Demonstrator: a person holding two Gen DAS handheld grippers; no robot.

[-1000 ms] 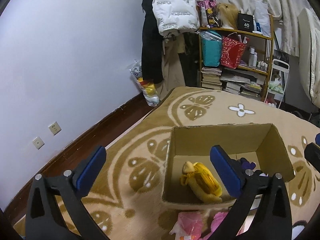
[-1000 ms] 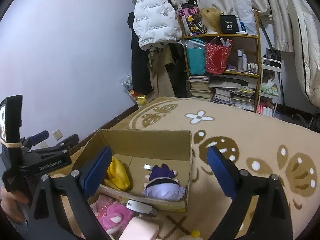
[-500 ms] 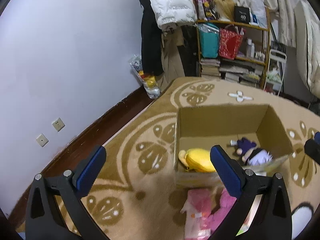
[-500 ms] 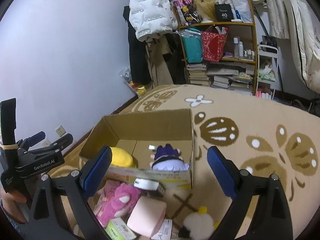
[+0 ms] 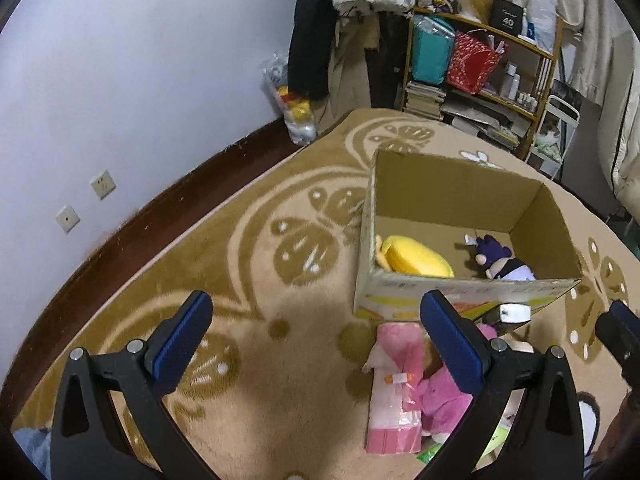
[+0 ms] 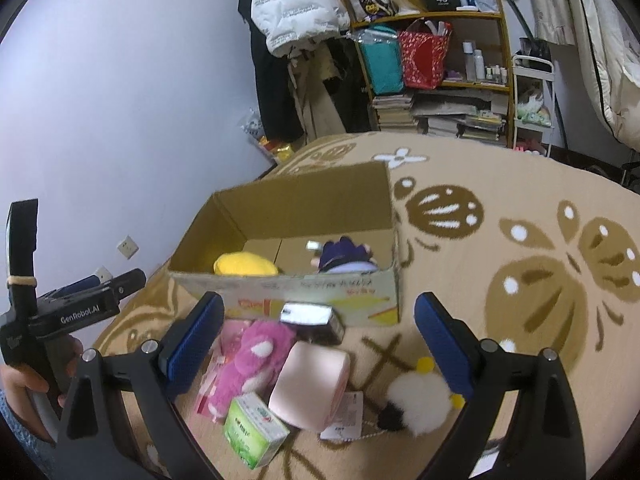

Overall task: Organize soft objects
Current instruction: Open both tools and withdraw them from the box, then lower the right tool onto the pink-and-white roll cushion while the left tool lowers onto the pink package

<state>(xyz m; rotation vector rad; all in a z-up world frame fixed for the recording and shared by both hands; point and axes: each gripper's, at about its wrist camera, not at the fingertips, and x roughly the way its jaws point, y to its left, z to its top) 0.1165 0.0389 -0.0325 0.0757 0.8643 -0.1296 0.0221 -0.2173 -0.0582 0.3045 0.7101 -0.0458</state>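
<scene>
Both grippers, left (image 5: pixel 316 336) and right (image 6: pixel 318 340), hover wide apart and empty over the pink plush (image 6: pixel 256 360) beside the cardboard box (image 6: pixel 304 208)

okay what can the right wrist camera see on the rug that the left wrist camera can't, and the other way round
Only the right wrist view shows the white fluffy pom-pom toy, the whole pale pink foam roll and the person's hand on the left gripper's handle.

Only the left wrist view shows the flat pink plastic packet in full.

Both show the open cardboard box holding the yellow plush and purple-haired doll, and the pink plush toy in front of it. Both grippers are open and empty.
</scene>
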